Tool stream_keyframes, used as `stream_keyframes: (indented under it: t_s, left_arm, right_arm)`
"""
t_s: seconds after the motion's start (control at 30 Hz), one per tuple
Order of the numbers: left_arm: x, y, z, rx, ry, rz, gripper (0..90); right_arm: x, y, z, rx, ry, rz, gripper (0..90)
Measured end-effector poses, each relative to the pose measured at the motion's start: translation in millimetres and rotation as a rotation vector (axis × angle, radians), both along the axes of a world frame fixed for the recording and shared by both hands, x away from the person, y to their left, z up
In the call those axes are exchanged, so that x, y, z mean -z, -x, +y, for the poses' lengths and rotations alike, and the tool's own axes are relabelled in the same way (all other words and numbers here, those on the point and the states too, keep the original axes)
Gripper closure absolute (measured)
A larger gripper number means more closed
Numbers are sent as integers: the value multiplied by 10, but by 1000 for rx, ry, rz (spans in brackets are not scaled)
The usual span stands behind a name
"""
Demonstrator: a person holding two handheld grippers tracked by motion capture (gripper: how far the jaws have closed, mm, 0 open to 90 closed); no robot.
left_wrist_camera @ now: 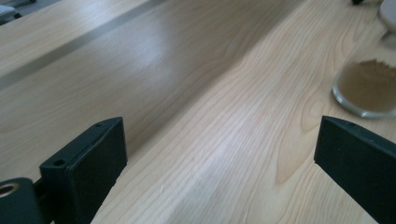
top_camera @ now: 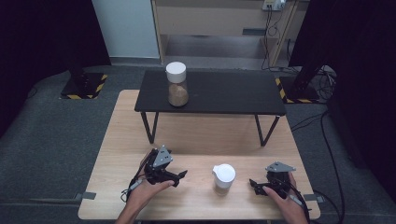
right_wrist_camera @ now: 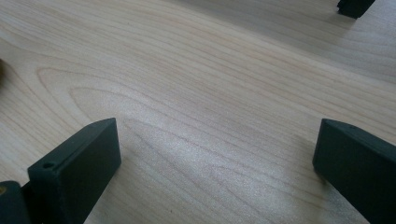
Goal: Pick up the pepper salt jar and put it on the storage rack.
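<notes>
Two glass jars with white lids hold brown powder. One jar (top_camera: 177,84) stands on the left part of the small black table (top_camera: 224,93). The other jar (top_camera: 223,178) stands on the wooden table (top_camera: 196,135) near its front edge, between my two grippers; its base (left_wrist_camera: 369,88) is at the right edge of the left gripper view. My left gripper (top_camera: 181,177) lies low on the wood left of that jar, open and empty (left_wrist_camera: 219,158). My right gripper (top_camera: 255,185) rests right of the jar, open and empty (right_wrist_camera: 215,158).
The black table stands on thin legs (top_camera: 148,126) across the far half of the wooden table. One black leg foot (right_wrist_camera: 354,7) shows at the top of the right gripper view. A wooden cabinet (top_camera: 219,23) stands behind, on grey carpet.
</notes>
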State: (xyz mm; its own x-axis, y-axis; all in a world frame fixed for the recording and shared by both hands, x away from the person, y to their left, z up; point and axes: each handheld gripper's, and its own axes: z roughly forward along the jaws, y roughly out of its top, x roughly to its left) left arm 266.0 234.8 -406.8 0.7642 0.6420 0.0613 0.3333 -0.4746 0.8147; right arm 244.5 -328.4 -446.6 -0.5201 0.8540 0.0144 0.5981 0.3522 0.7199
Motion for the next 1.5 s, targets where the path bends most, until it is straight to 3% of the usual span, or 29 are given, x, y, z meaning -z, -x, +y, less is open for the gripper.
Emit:
stream_keyframes:
  t_s: [0.27, 0.37, 0.5, 0.8, 1.13, 1.33, 1.4, 1.5]
  left_arm:
    - [41, 133, 139, -45, -84, 49, 20]
    - [39, 161, 247, -72, -78, 81, 20]
    - [11, 241, 355, -126, -103, 85, 19]
    - [34, 295, 613, -250, -84, 118, 19]
    - [140, 233, 695, -349, -97, 170, 20]
    - [184, 199, 739, -362, -97, 201, 20]
    - [191, 194, 732, -365, -113, 204, 20]
    - [212, 197, 749, -364, -103, 204, 11]
  right_arm:
    - [0, 1, 1, 0, 0, 0, 17]
    - [1, 1, 1, 2, -1, 0, 17]
    - [1, 1, 1, 1, -1, 0, 17]
    - [-1, 0, 1, 1, -1, 1, 17]
    - [1, 1, 1, 1, -1, 0, 17]
    - [-2, -2, 0, 0, -1, 2, 17]
    - [-2, -2, 0, 0, -1, 2, 16]
    - [-3, -2, 0, 0, -1, 2, 16]
